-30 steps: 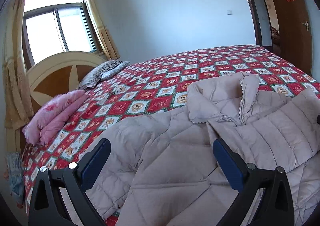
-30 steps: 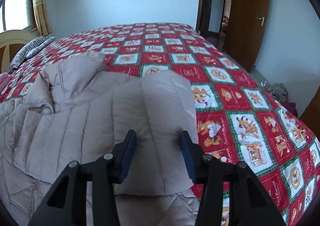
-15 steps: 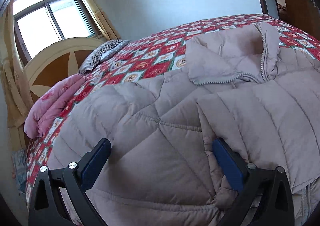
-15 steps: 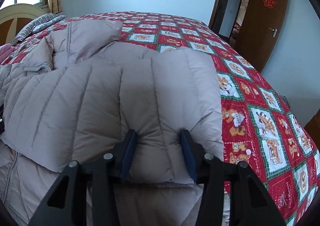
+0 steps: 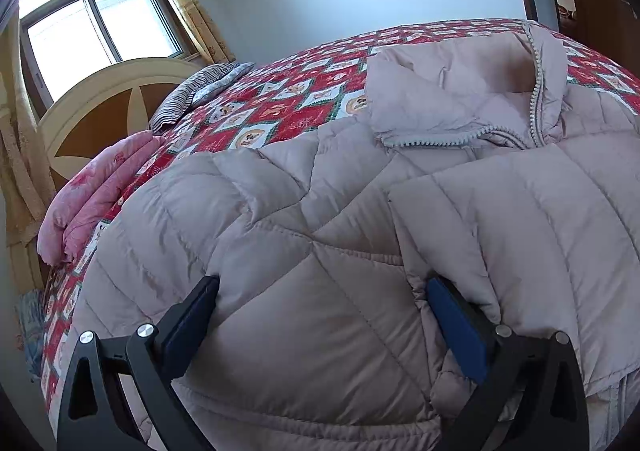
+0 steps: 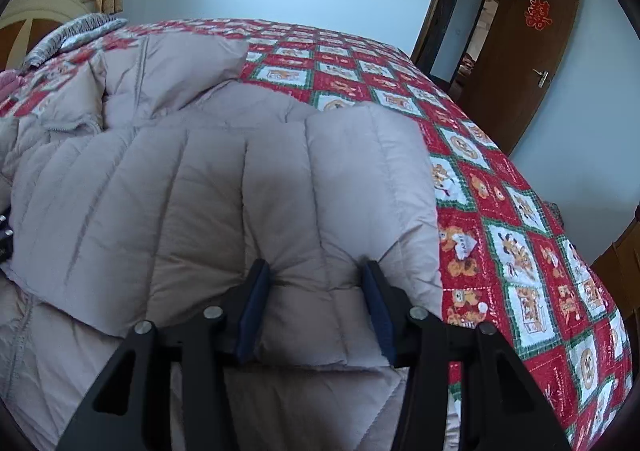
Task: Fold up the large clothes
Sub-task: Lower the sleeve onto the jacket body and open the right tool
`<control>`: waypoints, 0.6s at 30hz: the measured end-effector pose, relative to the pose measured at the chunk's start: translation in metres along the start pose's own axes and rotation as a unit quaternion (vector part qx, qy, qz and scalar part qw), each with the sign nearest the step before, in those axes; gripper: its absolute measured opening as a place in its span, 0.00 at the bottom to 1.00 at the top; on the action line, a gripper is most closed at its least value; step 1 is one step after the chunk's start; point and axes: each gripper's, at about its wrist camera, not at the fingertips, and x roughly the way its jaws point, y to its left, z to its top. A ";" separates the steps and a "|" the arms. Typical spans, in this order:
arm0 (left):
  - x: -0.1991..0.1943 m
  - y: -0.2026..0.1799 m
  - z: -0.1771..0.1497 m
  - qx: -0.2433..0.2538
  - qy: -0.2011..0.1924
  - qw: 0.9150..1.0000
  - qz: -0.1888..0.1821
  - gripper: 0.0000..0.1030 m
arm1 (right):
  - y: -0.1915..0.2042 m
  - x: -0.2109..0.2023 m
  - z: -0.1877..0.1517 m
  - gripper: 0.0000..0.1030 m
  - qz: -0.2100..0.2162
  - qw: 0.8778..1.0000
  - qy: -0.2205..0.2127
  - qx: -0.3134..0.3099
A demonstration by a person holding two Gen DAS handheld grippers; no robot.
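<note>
A puffy beige jacket lies spread on a bed with a red patterned quilt. Its collar sits at one o'clock in the left view. The left gripper is spread wide, pressed into the padding but clamping nothing. The right gripper is half closed, with a fold of padding bulging between its pads; whether it truly pinches is unclear. One side panel seems folded inward; the rest looks unfolded.

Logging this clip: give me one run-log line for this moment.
stage: pre-fold grasp | left gripper: open, jaws astride puffer jacket | right gripper: open, jaws astride folded sleeve | surface: patterned bedspread
</note>
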 end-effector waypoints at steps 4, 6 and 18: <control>0.004 0.001 0.003 -0.004 0.001 1.000 -0.003 0.99 | 0.007 -0.029 0.008 0.57 0.038 0.998 -0.042 0.026; 0.005 0.000 0.005 -0.003 0.000 1.000 -0.002 0.99 | 0.024 -0.027 0.013 0.60 0.044 0.998 -0.043 0.003; 0.011 0.001 0.010 -0.011 -0.001 1.000 -0.014 0.99 | 0.049 0.016 -0.007 0.63 0.023 1.000 0.015 0.001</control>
